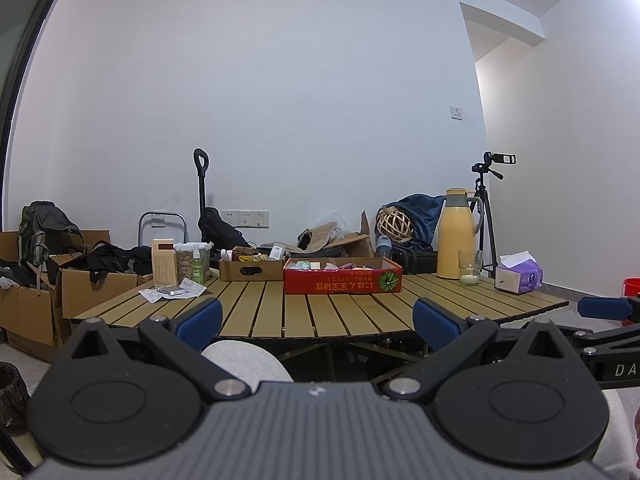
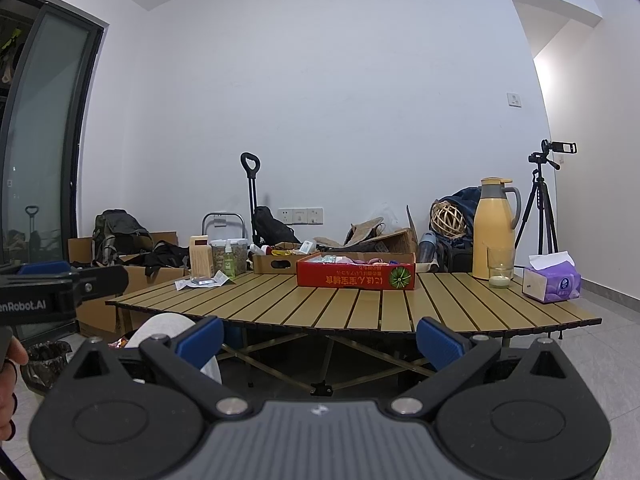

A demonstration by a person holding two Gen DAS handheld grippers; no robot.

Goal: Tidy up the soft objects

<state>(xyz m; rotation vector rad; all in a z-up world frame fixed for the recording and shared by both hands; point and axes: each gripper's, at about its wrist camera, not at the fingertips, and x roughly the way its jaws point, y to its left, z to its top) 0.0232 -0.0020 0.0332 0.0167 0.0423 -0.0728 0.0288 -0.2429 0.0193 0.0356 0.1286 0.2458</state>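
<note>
From the left wrist, the left gripper (image 1: 316, 322) was released, its blue pads wide apart and holding nothing, short of the near edge of the slatted table (image 1: 320, 312). At the table's far middle stood the red box (image 1: 342, 281), with soft items of pale green, white and pink showing over its rim. Its front carried a line of yellow characters, upside down from here and not readable, beside a green round emblem. A brown box (image 1: 251, 270) stood just left of it. Further right were a yellow jug (image 1: 456, 234), a glass (image 1: 470, 268) and a purple tissue pack (image 1: 520, 276). The right gripper (image 1: 608, 308) showed at the right edge, with the letters "DA" on its body.

From the right wrist, the right gripper (image 2: 318, 340) was likewise released and empty, before the table (image 2: 360, 308). The red box (image 2: 356, 275) sat at the far middle, the same inverted yellow writing on its front. The left gripper (image 2: 60, 280) entered at the left edge, its side reading "enRobot.AI", the start cut off. A hand (image 2: 10, 392) held it. The tissue pack (image 2: 552, 280) bore a small round logo, too small to read.
</note>
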